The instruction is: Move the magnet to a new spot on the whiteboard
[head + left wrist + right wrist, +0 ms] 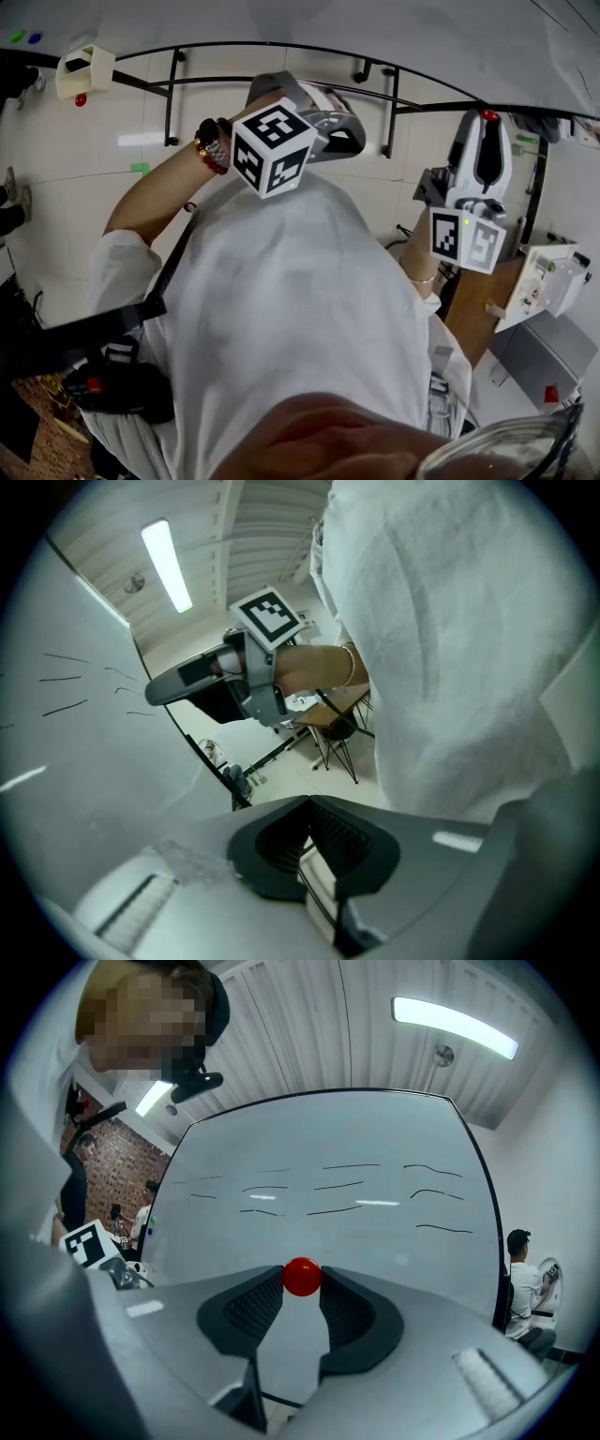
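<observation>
A small red ball magnet (pixel 302 1277) is pinched between the tips of my right gripper (pixel 302 1284), which is shut on it. Ahead of it stands the whiteboard (pixel 328 1147), marked with short black lines; the magnet is held off its surface. From the head view, the right gripper (pixel 488 122) points up towards the board with the magnet (pixel 489 115) at its tip. My left gripper (pixel 314 855) is shut with nothing in it, held in front of the person's white shirt. It (pixel 345 131) hangs below the board's black frame (pixel 281 47). The left gripper view also shows the right gripper (pixel 164 688).
A white holder (pixel 84 70) sits at the board's left end with another red magnet (pixel 82 99) under it. Green (pixel 17 37) and blue (pixel 35 38) magnets sit on the board nearby. A wooden table (pixel 469 314) and a white device (pixel 548 281) are at the right. A person (pixel 520 1283) stands beyond the board's right edge.
</observation>
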A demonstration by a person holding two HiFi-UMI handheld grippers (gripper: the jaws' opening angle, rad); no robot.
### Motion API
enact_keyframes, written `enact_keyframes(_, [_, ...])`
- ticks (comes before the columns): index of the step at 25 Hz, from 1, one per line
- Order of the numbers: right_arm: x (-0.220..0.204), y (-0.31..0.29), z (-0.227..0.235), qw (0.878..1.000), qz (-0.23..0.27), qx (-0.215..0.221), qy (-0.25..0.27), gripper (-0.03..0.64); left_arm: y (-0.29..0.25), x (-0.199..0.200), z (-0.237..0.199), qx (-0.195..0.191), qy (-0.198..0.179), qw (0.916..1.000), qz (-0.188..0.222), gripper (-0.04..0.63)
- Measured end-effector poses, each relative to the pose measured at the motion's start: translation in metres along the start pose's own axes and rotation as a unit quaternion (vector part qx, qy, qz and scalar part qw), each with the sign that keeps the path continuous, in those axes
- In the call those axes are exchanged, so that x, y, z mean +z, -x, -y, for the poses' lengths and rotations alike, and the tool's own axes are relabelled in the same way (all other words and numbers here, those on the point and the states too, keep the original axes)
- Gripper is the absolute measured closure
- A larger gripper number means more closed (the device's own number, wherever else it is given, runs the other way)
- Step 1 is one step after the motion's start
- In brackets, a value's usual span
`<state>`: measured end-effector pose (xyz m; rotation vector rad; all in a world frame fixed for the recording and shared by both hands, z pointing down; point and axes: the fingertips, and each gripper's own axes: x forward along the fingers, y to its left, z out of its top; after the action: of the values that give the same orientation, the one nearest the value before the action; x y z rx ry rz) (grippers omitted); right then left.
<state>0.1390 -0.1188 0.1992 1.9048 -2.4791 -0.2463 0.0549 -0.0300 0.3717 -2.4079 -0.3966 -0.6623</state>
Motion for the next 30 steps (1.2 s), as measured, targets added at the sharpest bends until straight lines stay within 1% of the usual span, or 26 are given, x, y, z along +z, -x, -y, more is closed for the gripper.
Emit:
enact_keyframes(2, [-0.001,0.017,-0.001,1.000,-0.001,0.009,-0.004,0.491,-0.001,0.004,0.002,0.035,0.048,0.9981,0.013,0.589])
enact_keyframes(3, [-0.003,0.028,0.001,1.000,-0.001,0.014,-0.008,0.491,-0.002,0.005,0.003,0.057,0.079,0.9951,0.017,0.589])
enact_keyframes(4, [-0.006,0.042,0.006,1.000,-0.001,0.018,-0.014,0.491,-0.004,0.007,0.006,0.079,0.113,0.9903,0.020,0.589])
enact_keyframes(5, [-0.009,0.058,0.013,1.000,-0.001,0.022,-0.021,0.491,-0.007,0.011,0.009,0.102,0.147,0.9837,0.020,0.589])
enact_keyframes(6, [-0.012,0.076,0.021,0.999,-0.002,0.027,-0.028,0.491,-0.011,0.016,0.013,0.126,0.180,0.9754,0.019,0.589])
enact_keyframes(7, [-0.015,0.092,0.029,0.999,-0.003,0.032,-0.035,0.491,-0.011,0.021,0.017,0.152,0.212,0.9653,0.020,0.589])
enact_keyframes(8, [-0.019,0.105,0.033,0.999,-0.005,0.037,-0.040,0.491,-0.006,0.022,0.019,0.182,0.243,0.9524,0.025,0.589])
enact_keyframes(9, [-0.022,0.112,0.033,0.998,-0.006,0.042,-0.043,0.491,0.005,0.018,0.021,0.217,0.279,0.9347,0.036,0.589])
enact_keyframes(10, [-0.027,0.116,0.028,0.998,-0.007,0.047,-0.047,0.491,0.022,0.010,0.024,0.255,0.321,0.9104,0.055,0.589])
enact_keyframes(12, [-0.039,0.120,0.014,0.997,-0.012,0.060,-0.056,0.491,0.060,-0.012,0.036,0.325,0.400,0.8518,0.093,0.589])
enact_keyframes(13, [-0.044,0.125,0.008,0.996,-0.015,0.069,-0.060,0.491,0.076,-0.018,0.045,0.355,0.428,0.8238,0.109,0.589])
enact_keyframes(14, [-0.047,0.132,0.006,0.995,-0.018,0.077,-0.063,0.491,0.088,-0.018,0.054,0.383,0.449,0.7981,0.123,0.589])
enact_keyframes(15, [-0.049,0.141,0.007,0.994,-0.021,0.086,-0.065,0.491,0.095,-0.014,0.062,0.407,0.463,0.7762,0.133,0.589])
enact_keyframes(16, [-0.050,0.150,0.010,0.993,-0.022,0.093,-0.068,0.491,0.099,-0.008,0.071,0.426,0.472,0.7593,0.136,0.589])
enact_keyframes(17, [-0.050,0.159,0.013,0.992,-0.022,0.099,-0.072,0.491,0.101,0.000,0.079,0.440,0.479,0.7473,0.135,0.589])
enact_keyframes(18, [-0.048,0.169,0.016,0.992,-0.021,0.104,-0.075,0.491,0.100,0.007,0.087,0.449,0.484,0.7393,0.133,0.589])
enact_keyframes(21, [-0.041,0.194,0.017,0.990,-0.014,0.116,-0.078,0.491,0.099,0.025,0.106,0.462,0.495,0.7247,0.128,0.589])
enact_keyframes(23, [-0.039,0.203,0.013,0.990,-0.013,0.118,-0.080,0.491,0.102,0.029,0.111,0.468,0.503,0.7134,0.139,0.589])
enact_keyframes(24, [-0.038,0.204,0.012,0.990,-0.012,0.116,-0.083,0.491,0.104,0.031,0.112,0.468,0.506,0.7089,0.149,0.589])
enact_keyframes(25, [-0.036,0.205,0.011,0.990,-0.009,0.113,-0.086,0.491,0.105,0.033,0.112,0.465,0.508,0.7068,0.159,0.589])
enact_keyframes(26, [-0.034,0.205,0.010,0.990,-0.006,0.109,-0.088,0.491,0.106,0.036,0.111,0.461,0.508,0.7075,0.169,0.589])
enact_keyframes(27, [-0.030,0.204,0.009,0.991,-0.002,0.106,-0.086,0.491,0.107,0.038,0.110,0.456,0.507,0.7105,0.175,0.589])
enact_keyframes(30, [-0.018,0.204,-0.002,0.992,0.005,0.097,-0.081,0.491,0.113,0.041,0.114,0.442,0.503,0.7224,0.174,0.589])
